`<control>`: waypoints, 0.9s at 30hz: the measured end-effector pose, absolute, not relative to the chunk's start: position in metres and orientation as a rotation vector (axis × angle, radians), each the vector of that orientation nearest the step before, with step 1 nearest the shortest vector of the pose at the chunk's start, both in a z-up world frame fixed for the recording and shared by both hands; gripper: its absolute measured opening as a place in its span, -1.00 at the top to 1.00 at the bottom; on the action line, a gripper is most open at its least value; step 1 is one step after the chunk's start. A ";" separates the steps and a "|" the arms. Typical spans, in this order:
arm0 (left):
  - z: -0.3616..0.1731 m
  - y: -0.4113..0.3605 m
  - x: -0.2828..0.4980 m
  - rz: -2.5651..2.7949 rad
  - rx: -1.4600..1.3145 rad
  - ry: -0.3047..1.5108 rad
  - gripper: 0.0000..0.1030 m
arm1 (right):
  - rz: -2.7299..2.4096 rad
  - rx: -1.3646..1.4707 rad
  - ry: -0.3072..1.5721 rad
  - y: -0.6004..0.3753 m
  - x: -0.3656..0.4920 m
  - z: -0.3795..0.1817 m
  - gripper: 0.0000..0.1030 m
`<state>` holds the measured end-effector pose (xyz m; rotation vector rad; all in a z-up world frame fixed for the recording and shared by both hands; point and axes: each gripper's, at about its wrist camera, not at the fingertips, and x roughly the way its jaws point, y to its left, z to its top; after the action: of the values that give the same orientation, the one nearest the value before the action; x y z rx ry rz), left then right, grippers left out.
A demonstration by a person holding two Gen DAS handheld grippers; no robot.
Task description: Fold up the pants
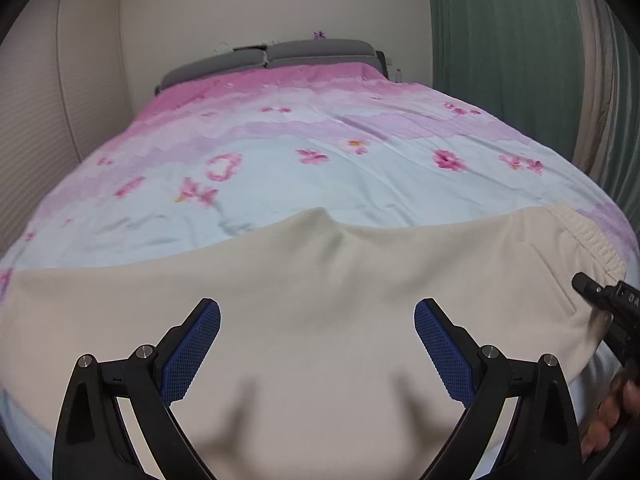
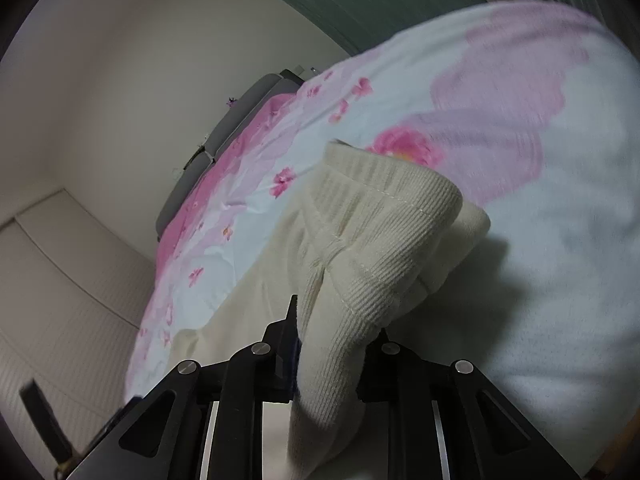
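Cream fabric fills the space right under your left gripper [image 1: 317,344], whose blue pads [image 1: 192,354] stand spread wide above the pants [image 1: 280,292] without touching them; your right gripper [image 2: 334,334] is pinched on the ribbed waistband [image 2: 384,240], which bunches up and rises out of the jaws; in the left view that same gripper shows only as a dark tip at the waistband end, at the right edge. By my reading the pants lie sideways across the near end of the bed, one leg laid over the other with the crotch point poking toward the headboard [image 1: 272,58]; so the lengthwise fold looks done, and the crosswise fold, waistband brought over toward the leg ends, is what you have left; the hems are out of view, so I cannot tell how neatly they match. Under it all is a pale blue and pink flowered bedspread [image 1: 320,128], lightly creased; beyond it stand a plain cream wall, a white closet door [image 1: 60,92] on the left, and green curtains [image 1: 508,40] on the right.
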<state>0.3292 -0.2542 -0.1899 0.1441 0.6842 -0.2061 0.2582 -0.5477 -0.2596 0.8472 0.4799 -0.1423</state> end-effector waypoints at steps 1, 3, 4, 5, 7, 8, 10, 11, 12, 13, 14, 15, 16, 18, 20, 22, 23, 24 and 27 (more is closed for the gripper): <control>-0.189 -0.260 0.334 -0.217 0.151 0.692 -0.93 | -0.144 0.840 0.474 -0.546 0.258 -0.255 0.61; -0.181 -0.268 0.342 -0.226 0.163 0.689 -0.93 | -0.144 0.821 0.460 -0.546 0.251 -0.247 0.63; -0.174 -0.269 0.343 -0.232 0.159 0.677 -0.93 | -0.145 0.784 0.452 -0.540 0.250 -0.236 0.63; -0.166 -0.267 0.343 -0.236 0.154 0.660 -0.93 | -0.148 0.757 0.448 -0.536 0.253 -0.229 0.63; -0.150 -0.259 0.341 -0.234 0.145 0.631 -0.93 | -0.153 0.660 0.432 -0.519 0.254 -0.206 0.63; -0.143 -0.252 0.339 -0.227 0.143 0.631 -0.93 | -0.153 0.634 0.427 -0.513 0.253 -0.199 0.64; -0.131 -0.231 0.336 -0.203 0.132 0.636 -0.93 | -0.161 0.552 0.411 -0.493 0.254 -0.177 0.64; -0.127 -0.221 0.334 -0.190 0.128 0.637 -0.93 | -0.163 0.505 0.400 -0.479 0.255 -0.164 0.64; -0.123 -0.209 0.332 -0.174 0.123 0.638 -0.93 | -0.161 0.465 0.388 -0.465 0.256 -0.154 0.64; -0.120 -0.197 0.329 -0.161 0.119 0.637 -0.93 | -0.157 0.418 0.378 -0.450 0.257 -0.143 0.64; -0.117 -0.182 0.326 -0.141 0.115 0.634 -0.93 | -0.149 0.372 0.370 -0.434 0.260 -0.132 0.64; -0.113 -0.167 0.324 -0.118 0.112 0.631 -0.93 | -0.141 0.344 0.364 -0.424 0.262 -0.125 0.64; -0.110 -0.155 0.321 -0.101 0.106 0.627 -0.93 | -0.125 0.307 0.355 -0.406 0.265 -0.115 0.64; -0.103 -0.119 0.314 -0.055 0.085 0.616 -0.93 | -0.087 0.240 0.345 -0.370 0.271 -0.100 0.64; -0.096 -0.085 0.305 -0.013 0.073 0.605 -0.93 | -0.036 0.161 0.340 -0.321 0.280 -0.088 0.64; -0.092 -0.057 0.297 0.022 0.065 0.591 -0.93 | 0.014 0.104 0.350 -0.278 0.289 -0.086 0.65; -0.089 -0.039 0.293 0.046 0.063 0.583 -0.93 | 0.039 0.081 0.362 -0.256 0.294 -0.087 0.65; -0.087 -0.023 0.288 0.068 0.062 0.576 -0.93 | 0.077 0.052 0.381 -0.224 0.301 -0.092 0.65; -0.085 0.029 0.274 0.141 0.053 0.564 -0.98 | 0.168 -0.039 0.433 -0.149 0.315 -0.114 0.67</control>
<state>0.2735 0.0294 -0.0851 0.0530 0.5637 0.1413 0.3153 -0.1486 -0.1144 -0.0387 0.4327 0.1684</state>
